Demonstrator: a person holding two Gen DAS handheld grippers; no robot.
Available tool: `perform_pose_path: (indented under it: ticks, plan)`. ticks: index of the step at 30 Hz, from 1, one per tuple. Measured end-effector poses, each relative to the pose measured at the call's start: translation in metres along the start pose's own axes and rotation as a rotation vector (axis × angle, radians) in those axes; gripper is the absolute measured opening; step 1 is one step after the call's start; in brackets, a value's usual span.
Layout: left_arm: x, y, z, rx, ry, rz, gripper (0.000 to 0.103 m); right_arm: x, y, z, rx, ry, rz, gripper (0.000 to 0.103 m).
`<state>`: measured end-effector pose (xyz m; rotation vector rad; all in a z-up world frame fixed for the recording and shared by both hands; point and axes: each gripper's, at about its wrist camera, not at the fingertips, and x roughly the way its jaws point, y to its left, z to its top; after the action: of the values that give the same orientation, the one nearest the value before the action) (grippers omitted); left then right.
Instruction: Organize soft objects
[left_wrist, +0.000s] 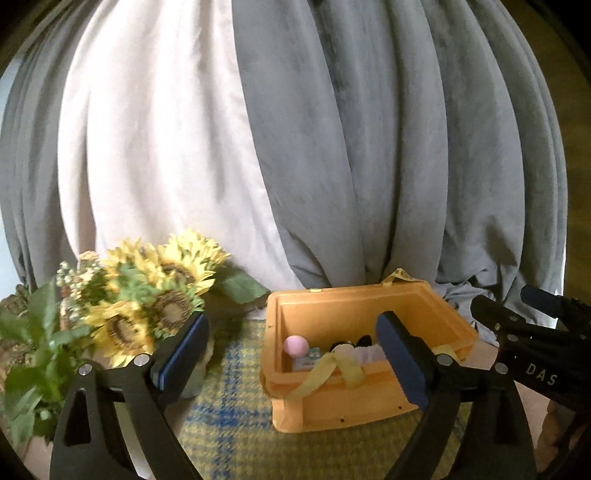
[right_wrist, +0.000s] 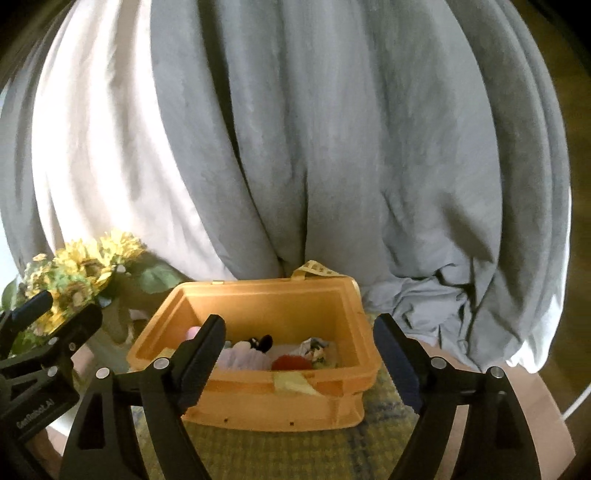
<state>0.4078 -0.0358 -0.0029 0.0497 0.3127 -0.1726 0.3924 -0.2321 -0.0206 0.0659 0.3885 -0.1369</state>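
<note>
An orange plastic bin (left_wrist: 354, 410) stands on a yellow-and-blue plaid cloth (left_wrist: 229, 417); it also shows in the right wrist view (right_wrist: 280, 406). Inside lie a pink ball (left_wrist: 295, 345), a white plush with black ears (right_wrist: 255, 345), a red soft item (right_wrist: 290, 363) and a patterned cloth (right_wrist: 316, 349). A yellow ribbon (left_wrist: 325, 371) hangs over the front rim. My left gripper (left_wrist: 291, 354) is open and empty in front of the bin. My right gripper (right_wrist: 301, 352) is open and empty, also before the bin.
A bunch of artificial sunflowers (left_wrist: 147, 306) stands left of the bin, close to my left finger. Grey and white curtains (left_wrist: 295, 147) hang right behind the bin. The right gripper's body (left_wrist: 535, 347) shows at the right of the left wrist view.
</note>
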Motion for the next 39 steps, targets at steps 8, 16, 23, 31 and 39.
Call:
perform_pose_path:
  ticks: [8, 16, 23, 31, 39]
  plan:
    - [-0.052, 0.012, -0.014, 0.008, -0.025, 0.046, 0.103, -0.042, 0.01, -0.016, 0.002, -0.007, -0.002, 0.084]
    - [-0.091, 0.025, -0.029, 0.04, -0.029, -0.003, 0.103, -0.086, 0.027, -0.04, 0.024, -0.009, -0.045, 0.088]
    - [-0.116, 0.029, -0.036, 0.074, -0.038, -0.032, 0.103, -0.122, 0.037, -0.056, 0.055, -0.03, -0.096, 0.091]
    - [-0.149, 0.022, -0.044, 0.077, -0.051, -0.03, 0.103, -0.15, 0.037, -0.062, 0.039, -0.052, -0.087, 0.092]
    - [-0.179, 0.01, -0.049, 0.042, -0.051, -0.005, 0.103, -0.179, 0.025, -0.064, 0.017, -0.065, -0.052, 0.093]
